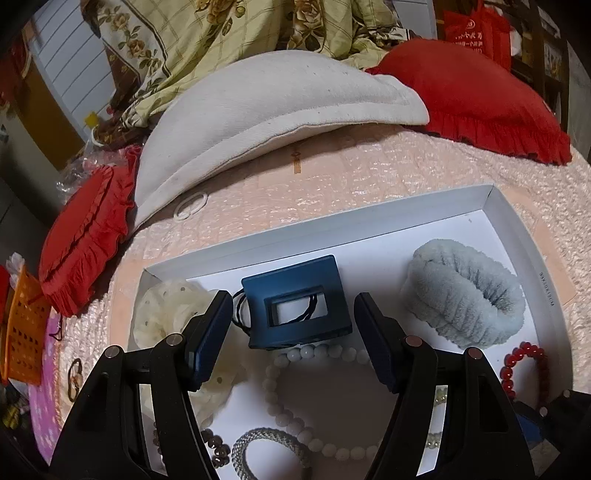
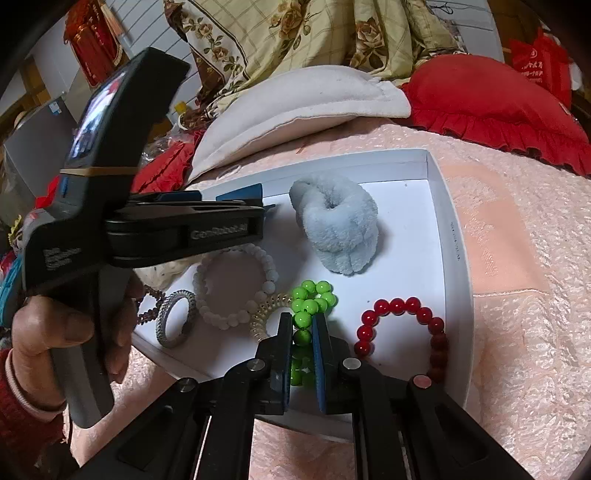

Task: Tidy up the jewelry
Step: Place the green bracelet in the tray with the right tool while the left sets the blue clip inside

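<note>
A white tray on the bed holds jewelry. My left gripper is open just above a dark blue hair claw with a black cord under it. A cream scrunchie, a white bead bracelet, a silver bangle, a grey fluffy scrunchie and a red bead bracelet lie in the tray. My right gripper is shut on a green bead bracelet, over the tray, next to a gold spiral hair tie and the red bracelet.
A white pillow and red ruffled cushions lie behind the tray on the pink bedspread. A white hair tie lies on the bedspread. An orange basket stands at the left. A floral quilt is piled at the back.
</note>
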